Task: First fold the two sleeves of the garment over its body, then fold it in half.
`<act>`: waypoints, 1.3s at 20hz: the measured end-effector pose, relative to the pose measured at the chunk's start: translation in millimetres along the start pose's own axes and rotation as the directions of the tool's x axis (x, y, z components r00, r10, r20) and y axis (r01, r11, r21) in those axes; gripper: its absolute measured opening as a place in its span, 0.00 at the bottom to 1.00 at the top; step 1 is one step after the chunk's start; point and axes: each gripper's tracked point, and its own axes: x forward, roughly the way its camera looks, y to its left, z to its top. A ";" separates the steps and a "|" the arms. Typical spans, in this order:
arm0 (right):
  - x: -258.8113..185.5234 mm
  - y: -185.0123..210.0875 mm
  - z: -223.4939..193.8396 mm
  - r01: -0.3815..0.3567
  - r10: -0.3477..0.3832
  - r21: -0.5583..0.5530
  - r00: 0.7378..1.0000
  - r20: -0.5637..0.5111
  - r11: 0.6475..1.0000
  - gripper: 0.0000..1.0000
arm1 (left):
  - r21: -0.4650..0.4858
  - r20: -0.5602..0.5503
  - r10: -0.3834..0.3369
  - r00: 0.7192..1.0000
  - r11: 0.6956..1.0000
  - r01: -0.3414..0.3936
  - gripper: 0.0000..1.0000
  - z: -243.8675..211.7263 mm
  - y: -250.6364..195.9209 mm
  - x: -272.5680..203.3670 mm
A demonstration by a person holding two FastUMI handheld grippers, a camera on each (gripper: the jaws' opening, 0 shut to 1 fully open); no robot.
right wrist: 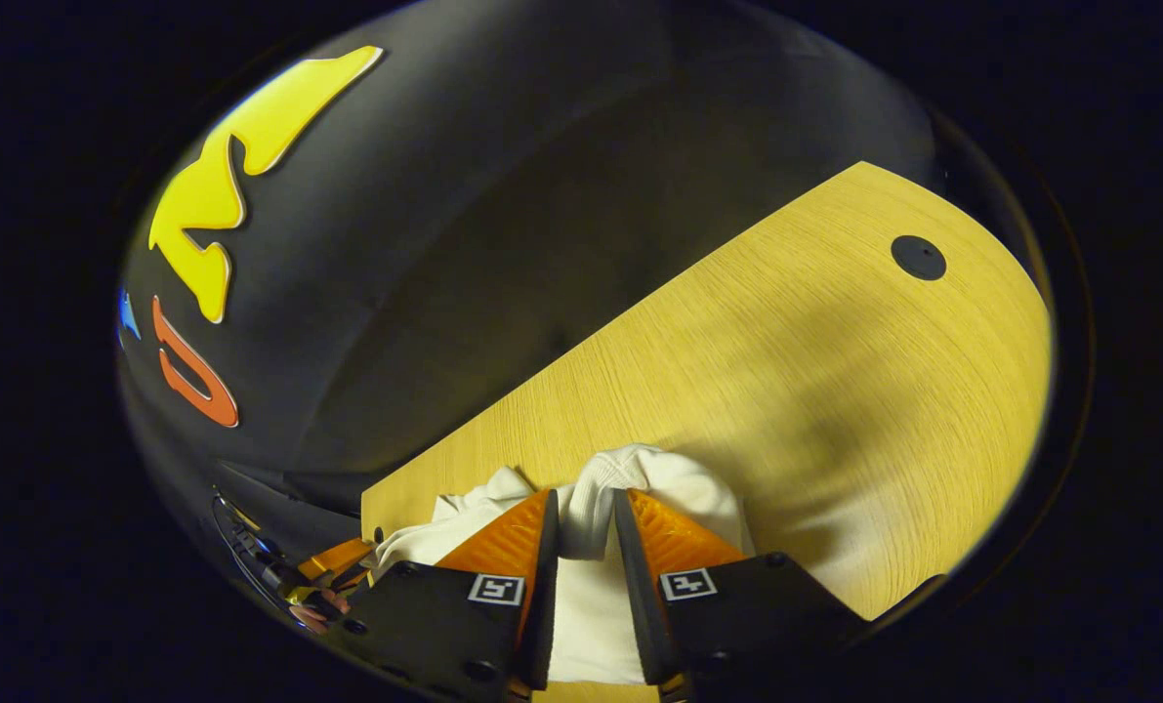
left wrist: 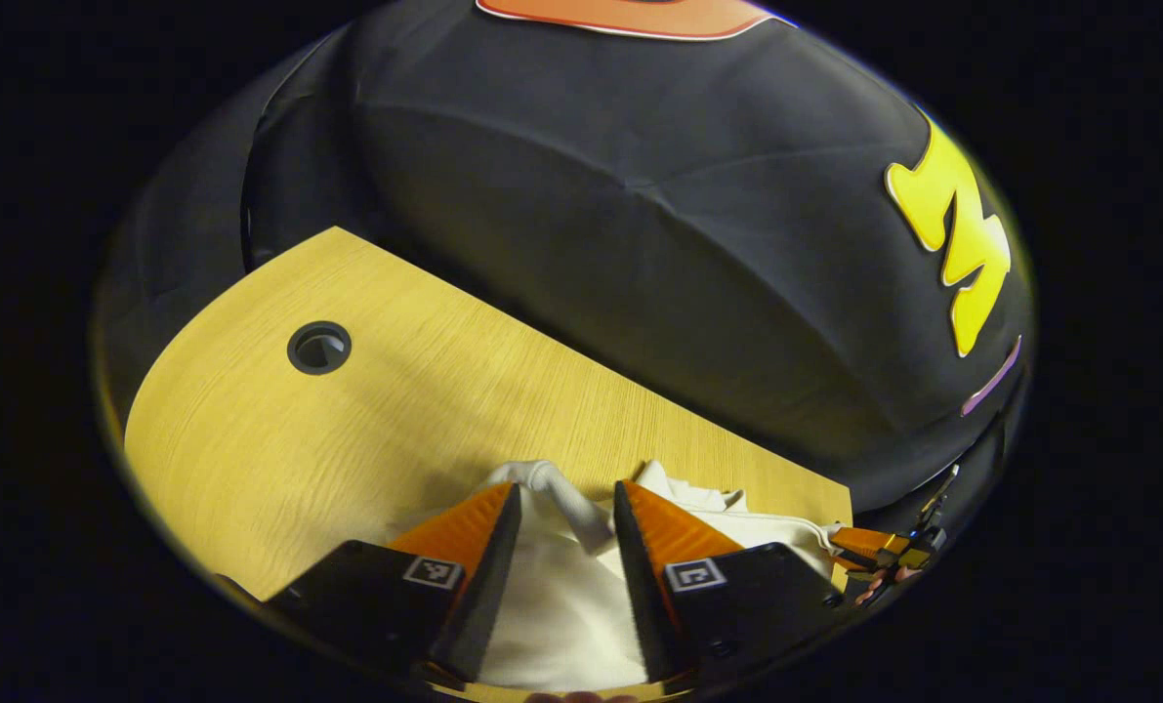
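Observation:
The white garment (left wrist: pixel 561 605) is bunched on the light wooden table (left wrist: pixel 395 391) near its far edge. In the left gripper view, a ribbed fold of it rises between the fingers of my left gripper (left wrist: pixel 568 493), which is shut on the cloth. In the right gripper view, my right gripper (right wrist: pixel 584 498) is shut on another ribbed fold of the garment (right wrist: pixel 693 488), its fingers close together. The two grippers stand side by side: the right gripper (left wrist: pixel 879 547) appears at the left view's right edge, and the left gripper (right wrist: pixel 332 566) at the right view's lower left. Most of the garment lies hidden under the fingers.
A round cable hole (left wrist: pixel 319 348) is set in the tabletop to the left, and a round dark cap (right wrist: pixel 918 257) in the table (right wrist: pixel 786 342) far right. The black cloth wall hangs right behind the table's far edge.

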 end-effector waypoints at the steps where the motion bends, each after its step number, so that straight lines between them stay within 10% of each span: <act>1: -5.3 -0.4 4.5 -0.004 0.004 0.004 1.000 0.011 1.000 0.37 | 0.031 0.025 0.005 1.000 1.000 -0.005 0.69 7.2 1.2 -3.5; 3: -14.0 1.4 10.3 -0.004 0.004 -0.004 0.999 0.035 1.000 0.44 | 0.085 0.048 0.025 0.999 0.996 -0.029 0.97 16.4 3.9 -11.4; 4: -20.9 6.7 16.0 -0.013 0.013 -0.012 0.998 0.059 1.000 0.36 | 0.093 0.055 0.029 0.998 0.995 -0.034 0.97 20.7 3.2 -19.7; 7: -48.8 13.6 44.1 -0.009 0.018 -0.060 0.987 0.162 0.998 0.73 | 0.094 0.102 0.023 0.995 0.995 -0.032 0.98 35.2 -0.3 -45.5; 16: -181.1 75.5 32.4 -0.033 0.093 -0.202 0.951 0.294 0.979 0.73 | 0.205 0.349 -0.033 0.937 0.978 -0.041 0.99 77.1 -51.9 -193.8; 26: -367.7 151.9 -29.0 0.183 0.217 -0.562 0.793 0.569 0.807 0.91 | 0.359 0.567 -0.164 0.807 0.931 -0.063 0.98 53.4 -137.5 -357.0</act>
